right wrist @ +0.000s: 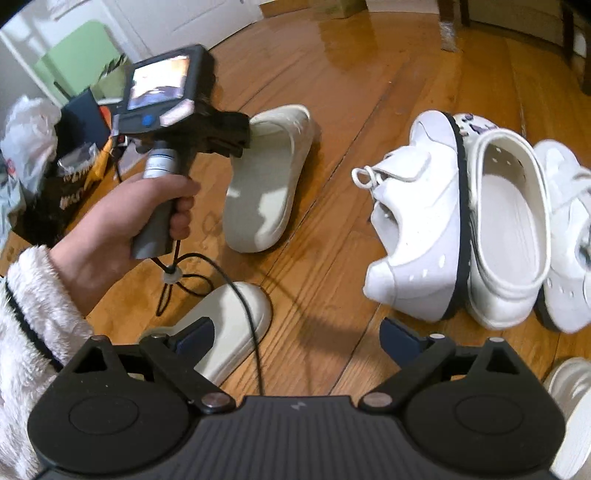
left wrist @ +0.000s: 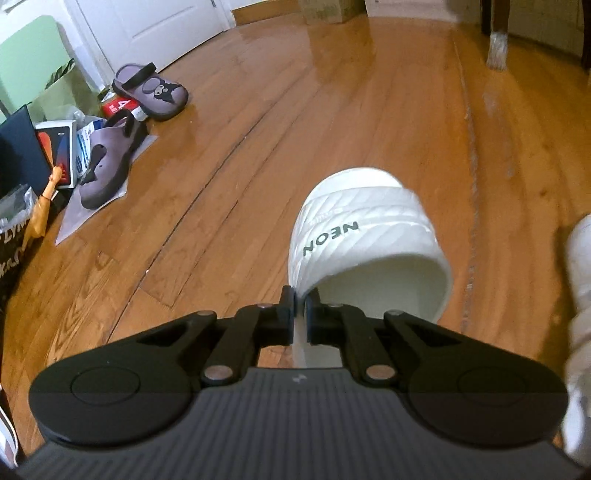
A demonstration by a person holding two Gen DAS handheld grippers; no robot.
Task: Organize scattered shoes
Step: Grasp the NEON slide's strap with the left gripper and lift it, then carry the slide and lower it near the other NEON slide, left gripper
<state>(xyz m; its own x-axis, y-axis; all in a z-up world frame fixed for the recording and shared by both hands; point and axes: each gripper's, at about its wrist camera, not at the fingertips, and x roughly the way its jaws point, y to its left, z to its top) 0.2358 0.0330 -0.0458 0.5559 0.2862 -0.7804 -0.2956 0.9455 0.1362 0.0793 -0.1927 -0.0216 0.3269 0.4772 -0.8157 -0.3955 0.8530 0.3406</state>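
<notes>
Glossy wood floor (left wrist: 332, 110), white door (left wrist: 155, 26) behind. Two purple clogs (left wrist: 147, 90) lie by clutter at the left; white sneakers (right wrist: 417, 229) and a clog (right wrist: 506, 229) crowd the right. The left gripper (left wrist: 301, 299) is clamped on the strap edge of the white slide (left wrist: 365, 236). The right gripper (right wrist: 295, 332) gapes empty over bare floor, a second slide (right wrist: 225, 325) just left.

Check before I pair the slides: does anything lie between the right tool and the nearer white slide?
Only a thin black cable draped across the nearer white slide; nothing else visible blocks the open right tool.
</notes>
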